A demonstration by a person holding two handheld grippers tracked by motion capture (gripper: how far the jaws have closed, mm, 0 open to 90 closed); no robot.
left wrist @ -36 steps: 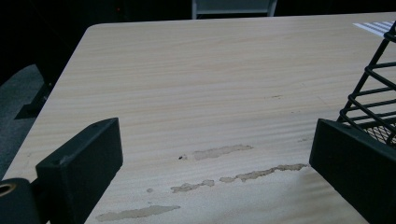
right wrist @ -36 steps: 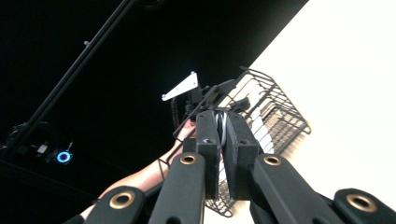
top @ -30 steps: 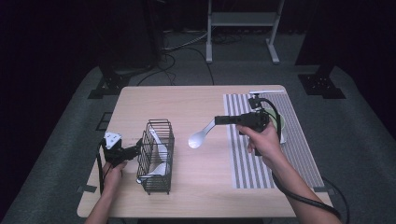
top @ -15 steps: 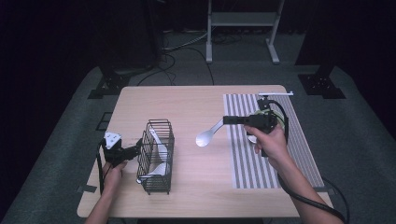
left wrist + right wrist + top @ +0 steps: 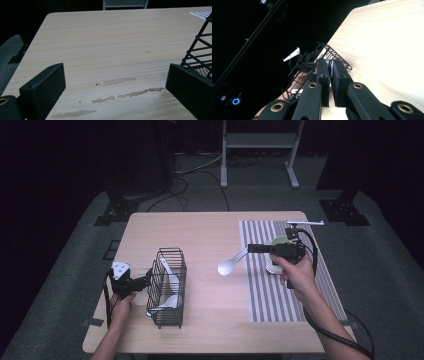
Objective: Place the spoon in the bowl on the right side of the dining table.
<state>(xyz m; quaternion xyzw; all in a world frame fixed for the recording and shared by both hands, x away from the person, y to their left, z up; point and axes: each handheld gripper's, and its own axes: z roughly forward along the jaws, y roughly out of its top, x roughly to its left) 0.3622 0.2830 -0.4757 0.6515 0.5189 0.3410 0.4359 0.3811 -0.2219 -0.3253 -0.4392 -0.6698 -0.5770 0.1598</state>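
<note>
A black wire basket (image 5: 156, 290) stands on the wooden table (image 5: 200, 235) at the front left, with white utensils (image 5: 169, 301) inside it. My left gripper (image 5: 145, 281) rests beside the basket's left wall. Its jaws are wide open over bare table in the left gripper view (image 5: 115, 85), with the basket's wires (image 5: 200, 50) at the right edge. My right gripper (image 5: 250, 248) hovers above the table's middle right, shut on the handle of a white spoon (image 5: 227, 266) whose bowl points left and down. In the right gripper view the jaws (image 5: 331, 67) pinch a white sliver, and the basket (image 5: 312, 62) lies beyond.
A grey-and-white striped mat (image 5: 280, 295) covers the table's right part. On it a pale green and white dish (image 5: 278, 241) sits partly hidden beneath my right gripper. Dried smears (image 5: 117, 81) mark the wood near the left gripper. Dark floor, cables and stands surround the table.
My right gripper has carried the spoon to the right, away from the basket and toward the striped mat. The left gripper and basket have stayed put.
</note>
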